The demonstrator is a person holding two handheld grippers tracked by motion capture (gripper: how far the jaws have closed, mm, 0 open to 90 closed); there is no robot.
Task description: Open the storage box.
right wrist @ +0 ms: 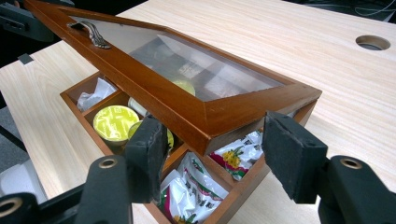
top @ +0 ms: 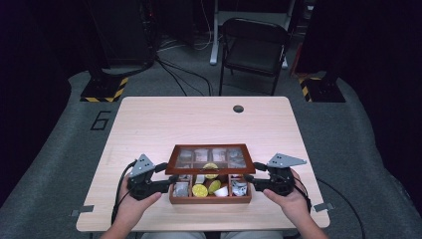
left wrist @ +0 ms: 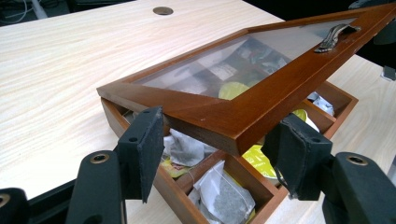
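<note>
The left gripper [top: 169, 175] stands at the left front corner of the lid [top: 211, 158], and the right gripper [top: 251, 174] stands at the right front corner. In the left gripper view, the two black pads sit on both sides of the lid's corner [left wrist: 233, 126]; one pad [left wrist: 145, 140] seems to be close against the wood, and the other [left wrist: 295, 149] is just beside it. In the right gripper view it is the same: the corner [right wrist: 210, 123] lies between the jaws, which are partly closed. Whether the pads really press on the wood cannot be told from these pictures.

The lid is a brown frame with a glass pane and a small metal handle [left wrist: 336, 36]. It is raised at the front and tilted, with its back edge low at the far side of the wooden box [top: 209, 198]. The box rests near the front edge of the table [top: 149, 124]. Its compartments hold yellow capsules [right wrist: 114, 122], tea bags [left wrist: 224, 196] and printed packets [right wrist: 198, 191].

The step in hand seems to be moving the lid on its hinge. The next move probably needs both hands to travel together at the same height, so that the lid does not twist or slip out from the jaws.
</note>
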